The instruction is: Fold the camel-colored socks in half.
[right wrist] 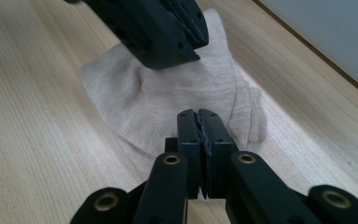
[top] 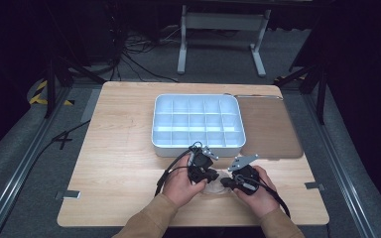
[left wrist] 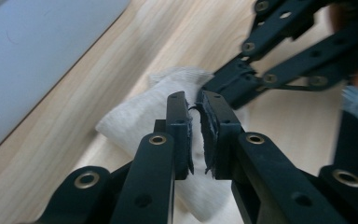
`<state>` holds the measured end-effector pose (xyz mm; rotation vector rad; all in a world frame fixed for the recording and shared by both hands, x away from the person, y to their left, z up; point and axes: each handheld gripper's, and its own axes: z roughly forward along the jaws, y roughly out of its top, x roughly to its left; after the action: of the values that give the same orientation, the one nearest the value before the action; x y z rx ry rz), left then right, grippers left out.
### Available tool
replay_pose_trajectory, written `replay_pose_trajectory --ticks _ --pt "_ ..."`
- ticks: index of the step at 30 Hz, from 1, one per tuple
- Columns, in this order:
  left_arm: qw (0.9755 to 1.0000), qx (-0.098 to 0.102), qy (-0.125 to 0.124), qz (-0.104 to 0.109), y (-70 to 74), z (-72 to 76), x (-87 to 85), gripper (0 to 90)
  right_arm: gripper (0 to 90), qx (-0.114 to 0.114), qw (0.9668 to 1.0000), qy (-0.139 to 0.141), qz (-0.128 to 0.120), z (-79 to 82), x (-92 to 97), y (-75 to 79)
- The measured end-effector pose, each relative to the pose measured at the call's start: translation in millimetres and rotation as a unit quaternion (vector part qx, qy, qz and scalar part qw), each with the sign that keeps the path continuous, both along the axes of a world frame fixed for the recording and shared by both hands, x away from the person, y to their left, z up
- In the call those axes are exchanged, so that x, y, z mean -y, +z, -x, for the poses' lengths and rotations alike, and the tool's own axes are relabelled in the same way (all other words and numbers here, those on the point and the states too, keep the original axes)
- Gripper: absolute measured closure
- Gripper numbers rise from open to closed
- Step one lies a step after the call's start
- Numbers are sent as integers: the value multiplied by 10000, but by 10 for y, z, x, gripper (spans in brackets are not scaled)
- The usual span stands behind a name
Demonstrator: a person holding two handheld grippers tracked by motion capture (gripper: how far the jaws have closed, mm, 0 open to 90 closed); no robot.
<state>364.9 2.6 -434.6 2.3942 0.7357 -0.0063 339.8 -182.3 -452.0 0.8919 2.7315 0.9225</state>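
Observation:
A pale beige sock (top: 216, 188) lies crumpled on the wooden table (top: 119, 163) between the person's two hands. In the left gripper view the sock (left wrist: 135, 116) sits just under and beyond my left gripper (left wrist: 194, 100), whose jaws stand a thin slit apart with nothing seen between them. My right gripper (right wrist: 199, 114) is shut over the near edge of the sock (right wrist: 168, 102), with no fabric visibly pinched. The left gripper (right wrist: 196, 41) comes in from the top, its tips on the sock's far part. The two grippers point at each other, tips close together.
A white compartment tray (top: 155, 134) stands just beyond the hands, and its wall (left wrist: 37, 56) shows close by in the left gripper view. A brown mat (top: 270, 126) lies to the tray's right. Cables trail from both grippers.

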Motion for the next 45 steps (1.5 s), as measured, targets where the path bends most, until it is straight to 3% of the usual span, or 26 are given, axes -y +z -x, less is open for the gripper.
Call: replay_pose_trajectory --ticks 2,13,15,20,24,28,31,37,40,43,45 --pt "9999 16 35 -94 -34 -17 -3 830 882 33 10000 -3 6 5 2 -2" --pt "9986 -287 307 -312 -154 -70 -40 859 882 137 9998 -119 52 69 87 -19" --pt "9986 -296 282 -327 -148 -69 -50 858 885 120 9998 -125 -6 63 103 -34" --pt "9993 -298 202 -105 -68 -11 -94 816 889 118 9999 -106 47 41 95 -32" --pt "9988 -467 -146 -26 15 118 -104 841 889 127 9999 -75 84 10 106 -26" --pt "9963 -651 -438 -347 -30 236 -10 859 889 135 9999 -63 84 6 108 -27" --pt "9947 -609 -472 -682 -108 255 35 873 889 122 9998 -83 95 7 103 -25" --pt "9946 -773 -455 -515 -120 228 -2 868 869 136 9997 -202 12 20 118 29" --pt "9959 -711 -437 -354 -67 219 -43 843 868 201 9994 -265 -102 41 155 99" --pt "9982 -553 -213 -39 31 199 -130 814 865 207 9993 -287 -154 54 166 145" --pt "9987 -501 -118 5 61 184 -169 785 861 186 9992 -285 -196 48 155 153"
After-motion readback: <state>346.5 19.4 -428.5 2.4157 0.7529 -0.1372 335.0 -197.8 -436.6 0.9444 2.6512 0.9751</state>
